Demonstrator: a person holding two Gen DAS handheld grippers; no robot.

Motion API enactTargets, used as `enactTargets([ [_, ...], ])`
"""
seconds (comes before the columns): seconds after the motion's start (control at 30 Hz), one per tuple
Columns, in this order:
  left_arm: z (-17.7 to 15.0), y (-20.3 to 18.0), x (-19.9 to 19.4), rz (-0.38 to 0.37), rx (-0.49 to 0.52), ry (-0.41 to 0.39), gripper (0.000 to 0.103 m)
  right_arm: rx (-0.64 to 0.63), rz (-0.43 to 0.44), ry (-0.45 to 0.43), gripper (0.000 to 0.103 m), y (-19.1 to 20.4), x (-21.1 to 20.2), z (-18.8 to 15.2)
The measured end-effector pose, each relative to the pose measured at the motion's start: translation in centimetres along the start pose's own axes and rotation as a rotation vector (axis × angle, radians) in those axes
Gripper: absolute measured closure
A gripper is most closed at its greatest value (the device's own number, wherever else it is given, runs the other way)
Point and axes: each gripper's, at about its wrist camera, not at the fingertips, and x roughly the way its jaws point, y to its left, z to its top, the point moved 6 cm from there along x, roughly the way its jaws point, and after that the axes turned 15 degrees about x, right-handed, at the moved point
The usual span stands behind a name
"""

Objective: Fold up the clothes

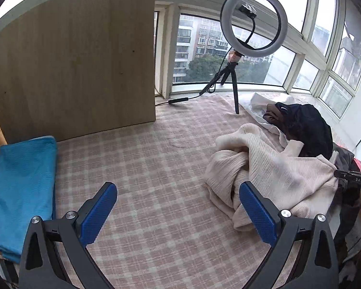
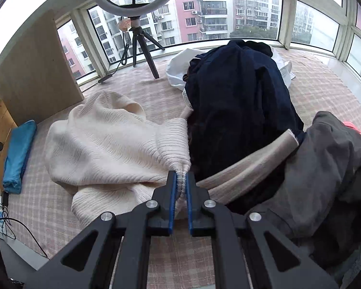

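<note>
right gripper point(image 2: 179, 180) pinches the cream sweater point(image 2: 113, 144) hem at twelve o'clock to drag it clear; left gripper point(image 1: 178, 207) hovers, jaws spread, ready.

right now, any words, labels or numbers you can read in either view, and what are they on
"DAS": white letters on the black body of the right gripper, seen at the left wrist view's right edge; the last character is uncertain.
Printed white tag beside the dark navy garment: too small and blurred to read.
Nothing else legible.
</note>
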Motion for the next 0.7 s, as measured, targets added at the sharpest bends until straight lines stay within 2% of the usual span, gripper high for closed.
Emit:
enactTargets([
  [0.1, 4.2, -3.0, 3.9, -0.095, 0.078, 0.032, 0.001, 0.059, 0.040, 0.037, 0.082, -1.8, 1.6, -0.9],
  [0.17, 7.1, -4.7, 6.3, -0.164, 0.102, 0.049, 0.001, 0.108, 0.059, 0.066, 0.052, -2.5, 2.5, -1.7],
  [0.3, 12.1, -9.2, 12.5, -0.277, 0.153, 0.126, 0.001, 0.204, 0.132, 0.135, 0.050, -3.5, 4.1, -2.9],
  [0.4, 13.9, -13.0, 17.8, -0.287, 0.222, 0.191, 0.001, 0.220, 0.127, 0.159, 0.050, -4.0, 5.0, -3.6],
  [0.47, 13.9, -15.1, 21.1, -0.277, 0.286, 0.258, 0.001, 0.211, 0.130, 0.157, 0.050, -3.9, 5.2, -3.7],
  [0.6, 12.1, -18.8, 26.1, -0.254, 0.502, 0.383, 0.002, 0.176, 0.129, 0.136, 0.050, -2.8, 5.7, -3.4],
  [0.63, 11.7, -19.1, 26.5, -0.249, 0.523, 0.399, 0.002, 0.166, 0.131, 0.131, 0.050, -2.7, 5.8, -3.3],
  [0.67, 11.4, -19.4, 27.0, -0.243, 0.541, 0.415, 0.006, 0.157, 0.135, 0.125, 0.050, -2.6, 5.8, -3.2],
  [0.7, 11.1, -19.7, 27.4, -0.237, 0.560, 0.430, 0.022, 0.149, 0.140, 0.124, 0.050, -2.5, 5.9, -3.2],
])
